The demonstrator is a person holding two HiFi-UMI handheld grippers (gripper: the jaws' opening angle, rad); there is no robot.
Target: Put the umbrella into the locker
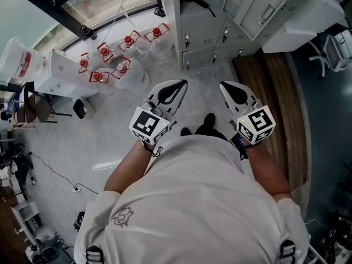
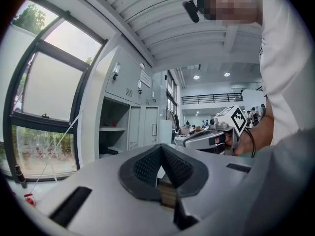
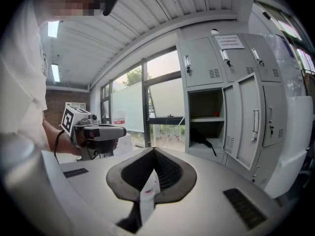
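Note:
The umbrella (image 3: 202, 138), black and folded, lies on the lower shelf of an open grey locker (image 3: 187, 127); it also shows as a dark shape in the left gripper view (image 2: 107, 150). My left gripper (image 1: 182, 83) and right gripper (image 1: 222, 84) are held side by side at chest height, pointing at the lockers (image 1: 193, 34) and well short of them. Both are shut with nothing between the jaws, as seen in the left gripper view (image 2: 160, 146) and the right gripper view (image 3: 153, 150). Neither touches the umbrella.
Closed locker doors (image 3: 256, 122) stand right of the open compartment, and one door (image 1: 258, 4) hangs open. Several red-capped clear bottles (image 1: 118, 54) sit on the floor at the window side. A white box (image 1: 60, 76), a black chair (image 1: 33, 106) and a white desk (image 1: 308, 21) flank the space.

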